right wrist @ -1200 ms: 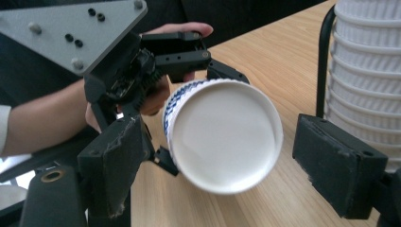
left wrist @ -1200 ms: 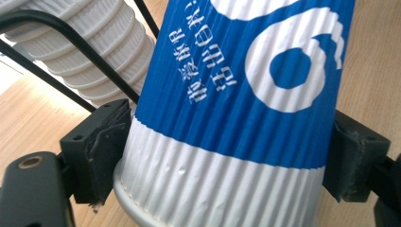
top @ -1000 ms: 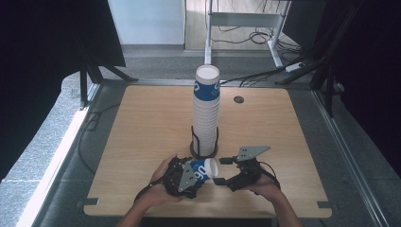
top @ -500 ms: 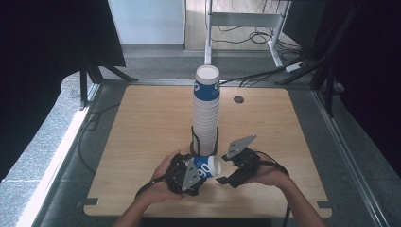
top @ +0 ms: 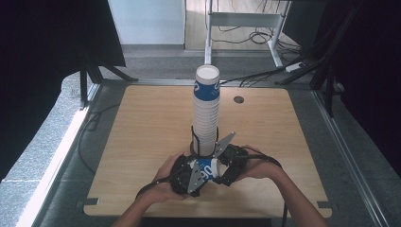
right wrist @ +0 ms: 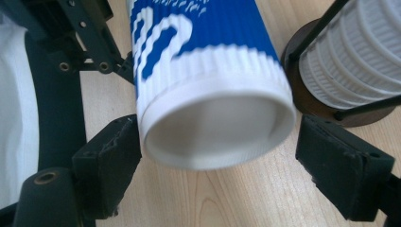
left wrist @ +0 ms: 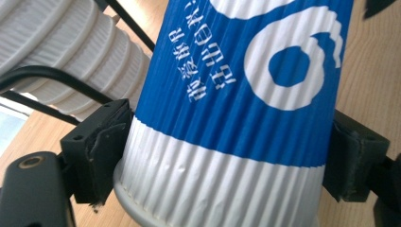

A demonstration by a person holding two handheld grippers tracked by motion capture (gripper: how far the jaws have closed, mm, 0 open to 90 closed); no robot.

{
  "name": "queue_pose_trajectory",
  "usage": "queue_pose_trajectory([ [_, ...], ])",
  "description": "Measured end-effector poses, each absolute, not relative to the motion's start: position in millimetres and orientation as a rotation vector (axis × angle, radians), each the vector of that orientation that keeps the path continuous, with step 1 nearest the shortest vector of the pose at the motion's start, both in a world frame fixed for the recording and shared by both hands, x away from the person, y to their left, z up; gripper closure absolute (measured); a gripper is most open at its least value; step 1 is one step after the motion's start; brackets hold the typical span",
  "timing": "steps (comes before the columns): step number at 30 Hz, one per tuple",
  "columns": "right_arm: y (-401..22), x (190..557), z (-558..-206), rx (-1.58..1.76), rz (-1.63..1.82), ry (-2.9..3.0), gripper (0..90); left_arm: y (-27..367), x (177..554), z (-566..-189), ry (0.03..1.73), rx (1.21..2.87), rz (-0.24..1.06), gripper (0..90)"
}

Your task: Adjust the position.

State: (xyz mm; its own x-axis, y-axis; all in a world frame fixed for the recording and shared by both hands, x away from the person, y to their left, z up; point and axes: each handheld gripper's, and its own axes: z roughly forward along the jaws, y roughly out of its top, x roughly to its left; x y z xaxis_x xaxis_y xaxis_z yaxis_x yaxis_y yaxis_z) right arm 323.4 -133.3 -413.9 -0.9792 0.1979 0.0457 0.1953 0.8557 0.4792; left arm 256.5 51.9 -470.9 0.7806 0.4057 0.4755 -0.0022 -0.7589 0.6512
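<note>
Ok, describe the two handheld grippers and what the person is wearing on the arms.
Both the left gripper and the right gripper are black, with blocky, scuffed black pads. Each carries a grey three-cornered plate and trails a black cable. The forearms are bare; no sleeves show.

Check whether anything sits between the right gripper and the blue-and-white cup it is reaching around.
Nothing visible does. The right gripper has just been opening, its jaws flanking the cup mouth with a gap on one side. The left gripper clamps the cup.
</note>
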Motion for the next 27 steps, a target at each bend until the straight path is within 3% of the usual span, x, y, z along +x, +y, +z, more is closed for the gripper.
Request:
queue_pose_trajectory([
  [7, -118, 328, -420, 0.255, 0.668, 3.082, 16.5, 47, 254, -471, 0.256, 2.335, 0.833, 14.4],
  [13, -115, 329, -423, 0.21, 0.66, 3.127, 27.3, 46, 254, -473, 0.245, 2.355, 0.847, 14.4],
  [19, -116, 328, -425, 0.197, 0.655, 3.133, 28.4, 43, 254, -474, 0.253, 2.355, 0.834, 13.7],
  [27, -132, 327, -417, 0.227, 0.86, 3.058, 28.8, 52, 256, -466, 0.351, 2.272, 0.767, 3.7],
])
